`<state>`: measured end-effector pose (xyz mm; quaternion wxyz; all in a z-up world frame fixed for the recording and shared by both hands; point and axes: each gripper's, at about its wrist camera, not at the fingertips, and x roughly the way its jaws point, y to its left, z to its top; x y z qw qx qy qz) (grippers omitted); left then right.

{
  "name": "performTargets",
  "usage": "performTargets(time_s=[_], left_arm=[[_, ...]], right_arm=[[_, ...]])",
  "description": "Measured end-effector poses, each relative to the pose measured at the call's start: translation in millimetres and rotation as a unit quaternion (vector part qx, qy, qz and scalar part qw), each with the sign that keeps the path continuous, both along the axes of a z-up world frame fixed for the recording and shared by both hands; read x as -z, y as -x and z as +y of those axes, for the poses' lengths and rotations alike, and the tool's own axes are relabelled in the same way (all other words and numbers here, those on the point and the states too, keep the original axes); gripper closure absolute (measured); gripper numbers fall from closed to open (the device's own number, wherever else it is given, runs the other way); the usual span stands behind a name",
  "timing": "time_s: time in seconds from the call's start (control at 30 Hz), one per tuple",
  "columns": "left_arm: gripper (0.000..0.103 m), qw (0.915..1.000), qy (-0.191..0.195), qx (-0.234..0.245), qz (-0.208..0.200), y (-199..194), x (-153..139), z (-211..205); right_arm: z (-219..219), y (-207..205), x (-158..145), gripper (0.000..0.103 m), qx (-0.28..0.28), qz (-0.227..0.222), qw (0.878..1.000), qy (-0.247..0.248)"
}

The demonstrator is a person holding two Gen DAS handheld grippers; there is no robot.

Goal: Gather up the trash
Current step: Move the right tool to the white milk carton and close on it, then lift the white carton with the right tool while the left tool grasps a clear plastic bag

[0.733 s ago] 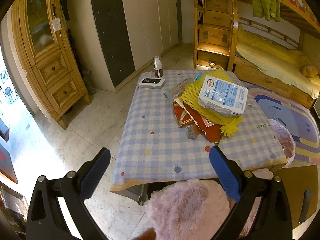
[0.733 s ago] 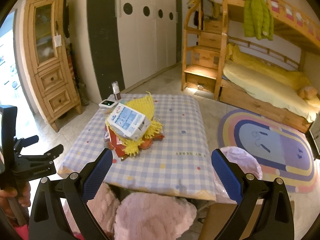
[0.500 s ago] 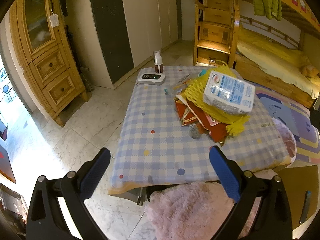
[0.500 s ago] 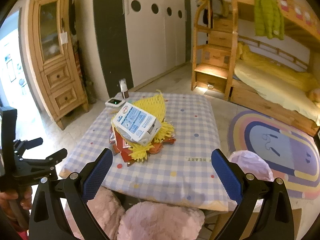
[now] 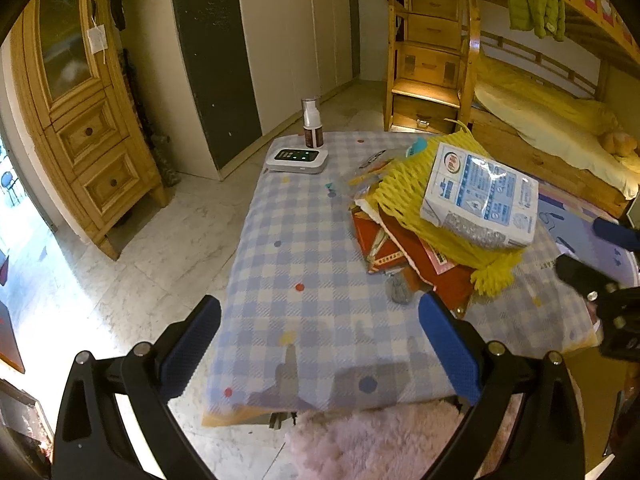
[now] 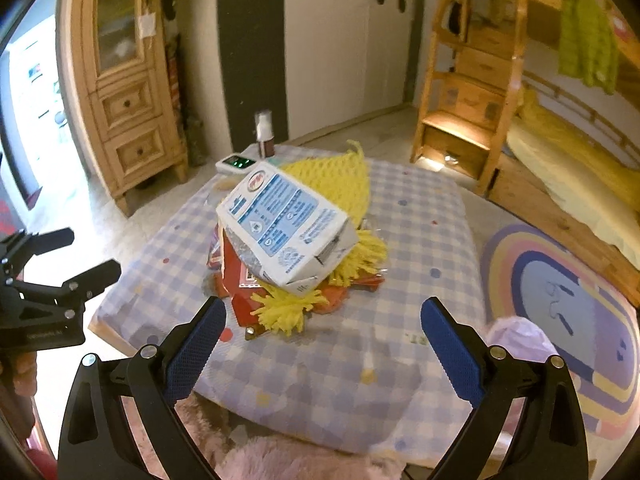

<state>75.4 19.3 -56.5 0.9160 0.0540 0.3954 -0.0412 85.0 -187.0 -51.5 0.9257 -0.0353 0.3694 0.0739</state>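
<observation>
Both grippers, left (image 5: 318, 346) and right (image 6: 322, 344), hover with fingers apart before the trash pile (image 6: 296, 248) mid-table (image 6: 420, 240); best take the top carton (image 6: 286, 222) first, across its narrow sides

A brown bottle (image 5: 312, 123) stands behind a white device (image 5: 297, 159) on the checked table (image 5: 304, 264).

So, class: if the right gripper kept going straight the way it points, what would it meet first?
Probably the white carton on top of the trash pile; the open right gripper points at it. Depth is hard to judge.
</observation>
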Motion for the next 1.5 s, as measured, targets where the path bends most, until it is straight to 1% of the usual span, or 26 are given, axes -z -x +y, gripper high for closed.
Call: performTargets(time_s=[0.17,0.4,0.43,0.47,0.5,0.53,0.63,0.73,0.87,0.9,0.93,0.97,1.07,1.1,1.23,1.33,1.5], left_arm=[[0.007,0.9998,0.013,0.014,0.008,-12.3,3.7,-3.2],[0.007,0.9997,0.01,0.019,0.014,-20.9,9.5,-8.2],[0.007,0.9997,0.009,0.018,0.015,-21.4,10.7,-8.4],[0.007,0.9997,0.008,0.018,0.017,-21.9,11.6,-8.7],[0.007,0.9996,0.007,0.018,0.018,-22.5,13.0,-8.8],[0.007,0.9996,0.005,0.017,0.02,-22.9,14.3,-8.8],[0.007,0.9996,0.004,0.015,0.024,-22.5,17.2,-6.3],[0.007,0.9996,0.004,0.012,0.027,-21.1,19.6,-3.9],[0.007,0.9995,0.002,0.01,0.03,-19.7,22.5,-3.1],[0.007,0.9995,0.001,0.01,0.031,-18.9,23.4,-3.2],[0.007,0.9995,0.0,0.01,0.031,-17.9,23.9,-3.0],[0.007,0.9995,-0.001,0.01,0.031,-16.5,23.8,-2.3],[0.007,0.9996,-0.003,0.008,0.028,-12.6,22.6,0.6],[0.007,0.9996,-0.003,0.007,0.027,-10.8,21.9,1.8],[0.007,0.9998,-0.001,0.003,0.02,-5.5,18.5,4.8],[0.007,0.9999,0.001,0.001,0.015,-0.8,15.0,6.5],[0.007,0.9999,0.007,-0.005,0.007,2.6,11.8,12.2]], right_arm=[[2.5,-18.3,10.6,0.01,-0.014,0.007,1.0,-0.016],[4.6,-34.8,6.4,0.012,-0.009,-0.005,0.999,-0.037],[4.9,-38.7,6.6,0.013,-0.005,-0.004,0.999,-0.039],[4.9,-43.2,8.1,0.016,-0.004,-0.001,0.999,-0.038],[5.8,-46.2,9.9,0.035,-0.003,0.0,0.999,-0.038],[6.2,-51.0,13.1,0.038,0.001,0.008,0.999,-0.039],[4.0,-59.9,20.9,0.037,-0.003,0.03,0.998,-0.062],[6.0,-61.6,27.5,0.034,-0.008,0.039,0.997,-0.073],[6.1,-64.9,35.0,0.034,-0.012,0.047,0.995,-0.09],[7.5,-66.2,36.1,0.034,-0.013,0.05,0.994,-0.092],[7.4,-66.5,36.9,0.038,-0.012,0.054,0.994,-0.099],[7.6,-65.3,35.7,0.042,-0.012,0.053,0.993,-0.105],[6.6,-53.9,24.3,0.046,-0.013,0.036,0.992,-0.119],[5.6,-52.0,21.5,0.05,-0.014,0.032,0.992,-0.12],[5.1,-36.2,6.4,0.059,-0.019,0.014,0.991,-0.13],[6.2,-25.3,-5.7,0.061,-0.025,-0.003,0.99,-0.137],[1.6,-5.9,-33.1,0.062,-0.027,-0.046,0.988,-0.146]])
